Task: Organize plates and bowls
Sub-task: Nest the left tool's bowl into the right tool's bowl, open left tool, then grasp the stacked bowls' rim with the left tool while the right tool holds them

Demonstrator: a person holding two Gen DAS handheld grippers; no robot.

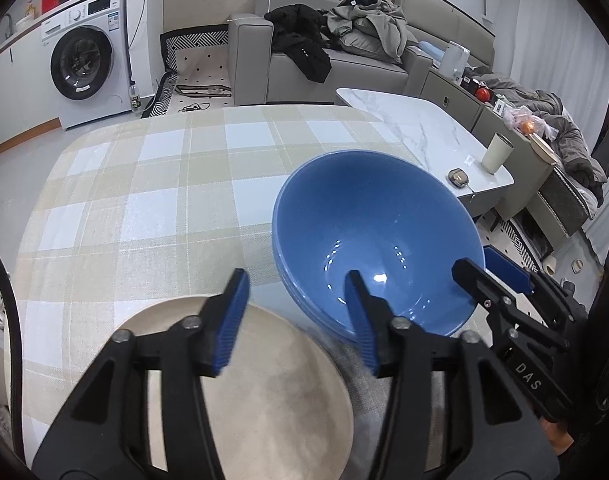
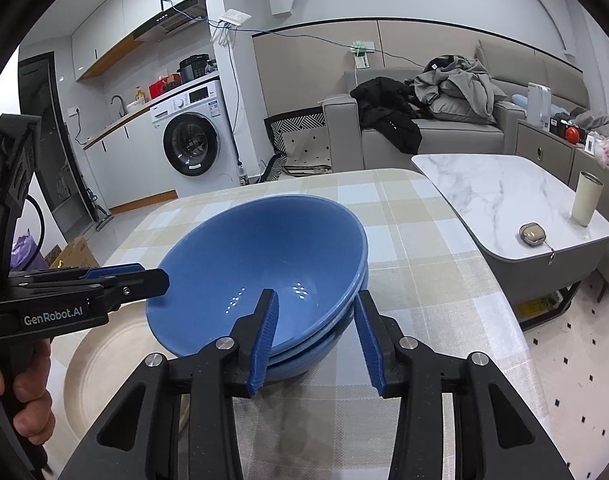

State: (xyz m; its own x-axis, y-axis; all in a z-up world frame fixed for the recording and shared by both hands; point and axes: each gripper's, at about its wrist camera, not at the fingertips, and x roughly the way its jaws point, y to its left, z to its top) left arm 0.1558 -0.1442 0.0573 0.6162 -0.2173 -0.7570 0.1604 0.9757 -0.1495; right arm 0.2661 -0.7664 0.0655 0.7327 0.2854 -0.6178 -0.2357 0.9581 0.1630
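Jaws: left gripper (image 1: 300,320) wide apart above the plate; right gripper (image 2: 316,340) parted, straddling the near rim of the blue bowls (image 2: 260,264), no pad pressing.
Surface: checked cloth on the desk (image 1: 144,200); marble coffee table (image 2: 504,196), sofa (image 2: 444,136), washing machine (image 2: 192,140) behind.
Hidden: cream plate (image 1: 272,400) partly covered by the left gripper.
Count: two nested bowls, one plate.

Left wrist cam looks forward and down over the checked table (image 1: 152,184) from close in, facing the sofa (image 1: 336,68) and washing machine (image 1: 84,60). Right wrist cam sits just beside it, angled flatter. Both views share the stacked blue bowls (image 2: 260,264), beige plate (image 1: 272,392), marble table (image 2: 500,196).
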